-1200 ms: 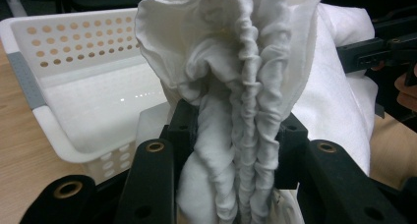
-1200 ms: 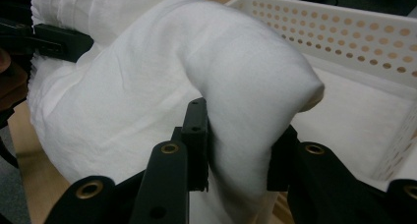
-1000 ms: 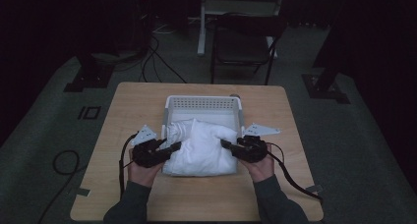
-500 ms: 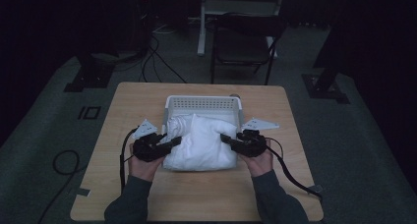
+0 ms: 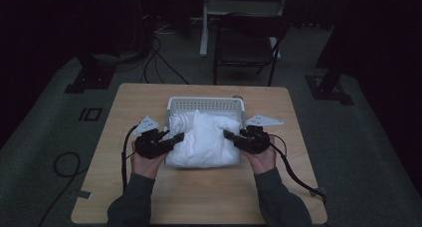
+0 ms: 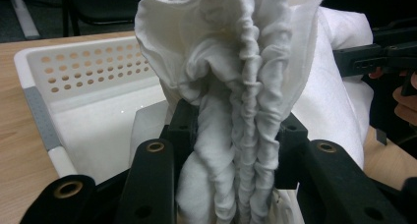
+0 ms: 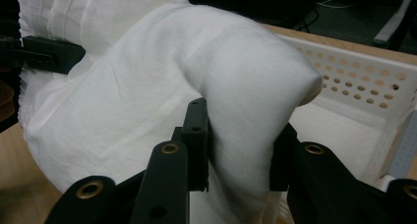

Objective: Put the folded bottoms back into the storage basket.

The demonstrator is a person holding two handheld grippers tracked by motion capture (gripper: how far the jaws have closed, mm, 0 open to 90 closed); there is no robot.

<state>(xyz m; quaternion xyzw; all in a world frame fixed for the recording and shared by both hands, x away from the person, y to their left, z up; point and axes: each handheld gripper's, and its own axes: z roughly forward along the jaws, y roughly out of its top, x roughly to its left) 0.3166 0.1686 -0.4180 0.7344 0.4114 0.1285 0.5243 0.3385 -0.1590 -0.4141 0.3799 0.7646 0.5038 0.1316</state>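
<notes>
From the high view, we hold the left gripper (image 5: pixel 171 139) and the right gripper (image 5: pixel 231 136) at opposite sides of a white cloth (image 5: pixel 204 140), their jaws pointing inward at each other. The cloth lies between the two sets of jaws, its far part in a white basket (image 5: pixel 205 104) and its near part hanging over the basket's near edge onto the table (image 5: pixel 199 197). The basket sits just beyond both grippers. Our hands, the left hand (image 5: pixel 145 162) and the right hand (image 5: pixel 261 159), grip the tools from the near side.

In the left gripper view, we see our left gripper (image 6: pixel 231 145) pinching a bunched, pleated fold of the cloth (image 6: pixel 236 76) between its jaws; the fold rises above the jaw tips. The basket (image 6: pixel 44 116) lies beyond and to the left of the jaws. The right gripper (image 6: pixel 378 54) reaches the cloth at the far right.

In the right gripper view, we see our right gripper (image 7: pixel 241 135) clamped on a smooth fold of cloth (image 7: pixel 221 76), which bulges over the jaw tips. The basket (image 7: pixel 364 81) stands beyond and right of the jaws. The left gripper (image 7: pixel 46 54) meets the cloth at the far left.
</notes>
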